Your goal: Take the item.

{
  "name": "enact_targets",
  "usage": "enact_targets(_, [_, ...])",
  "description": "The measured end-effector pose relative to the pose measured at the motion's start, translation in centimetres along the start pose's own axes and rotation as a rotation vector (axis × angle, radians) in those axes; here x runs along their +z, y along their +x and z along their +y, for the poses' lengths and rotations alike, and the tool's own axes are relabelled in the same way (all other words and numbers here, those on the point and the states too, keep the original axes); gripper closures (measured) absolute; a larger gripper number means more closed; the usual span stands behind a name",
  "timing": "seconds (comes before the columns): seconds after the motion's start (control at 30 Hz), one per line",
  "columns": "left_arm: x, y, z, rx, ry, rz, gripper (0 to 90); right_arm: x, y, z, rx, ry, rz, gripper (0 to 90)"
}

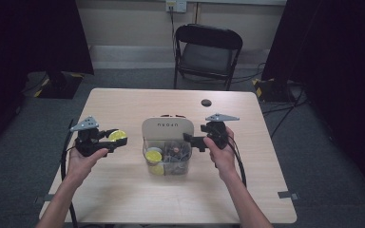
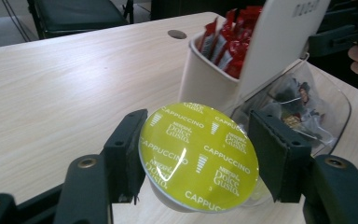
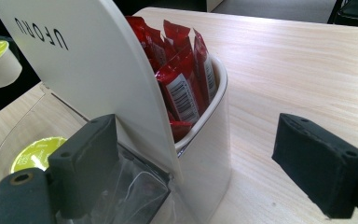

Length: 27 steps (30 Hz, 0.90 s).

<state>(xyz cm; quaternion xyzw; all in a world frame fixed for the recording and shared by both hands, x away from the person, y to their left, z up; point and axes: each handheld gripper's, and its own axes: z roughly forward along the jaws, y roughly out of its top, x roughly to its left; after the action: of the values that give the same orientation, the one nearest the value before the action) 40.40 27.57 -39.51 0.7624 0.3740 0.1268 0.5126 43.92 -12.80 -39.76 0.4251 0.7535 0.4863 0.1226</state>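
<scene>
In the high view, a light wooden table [image 1: 123, 199] is seen with a white-and-clear organiser [image 1: 167, 145] standing near its middle, a little toward the near edge. A yellow-lidded coffee capsule [image 1: 117, 136] is held in the left gripper [image 1: 109, 140], above the table's left half and just left of the organiser. The right gripper [image 1: 190, 139] is held at the organiser's right side, close against its white upright panel. Another yellow capsule [image 1: 153, 156] is seen inside the clear front compartment. A black folding chair [image 1: 207, 52] stands beyond the far edge, and a dark round hole [image 1: 206, 102] is set in the table toward the far right corner.

In the left gripper view, the capsule [image 2: 198, 156], printed with "Cappuccino", is clamped between the two black jaws, both pads being pressed against its rim. Behind it, the organiser's white cup [image 2: 205, 81] is seen packed with red sachets [image 2: 228, 44], and dark wrapped items lie in the clear tray [image 2: 328, 109].

In the right gripper view, the jaws are seen standing wide apart with nothing gripped; the organiser's white wall [image 3: 209, 140] lies between them, untouched on the right pad's side, while contact at the left pad cannot be told. The red sachets [image 3: 182, 79] stand upright inside.
</scene>
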Motion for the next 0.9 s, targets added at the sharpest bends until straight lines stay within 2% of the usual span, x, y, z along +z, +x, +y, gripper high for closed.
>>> enact_targets(0.07, [0.0, 0.7, -0.1, -0.01, 0.005, 0.013, 39.9, 0.0, 0.0, 0.0, -0.001, 0.001, 0.002, 13.5])
enact_targets(0.27, [0.1, 1.5, -0.2, -0.016, 0.015, 0.023, 39.9, 0.0, 0.0, 0.0, -0.001, 0.001, 0.002, 13.5])
enact_targets(0.4, [0.5, 2.4, -0.5, 0.007, 0.046, 0.054, 39.9, 0.0, 0.0, 0.0, -0.001, 0.0, 0.001, 13.5])
enact_targets(0.57, [0.8, 3.7, -1.1, -0.014, 0.081, 0.077, 39.9, 0.0, 0.0, 0.0, -0.004, 0.0, 0.002, 13.5])
enact_targets(0.9, [1.4, 5.7, -2.0, -0.047, 0.107, 0.106, 39.9, 0.1, 0.0, 0.0, -0.004, 0.002, 0.008, 13.4])
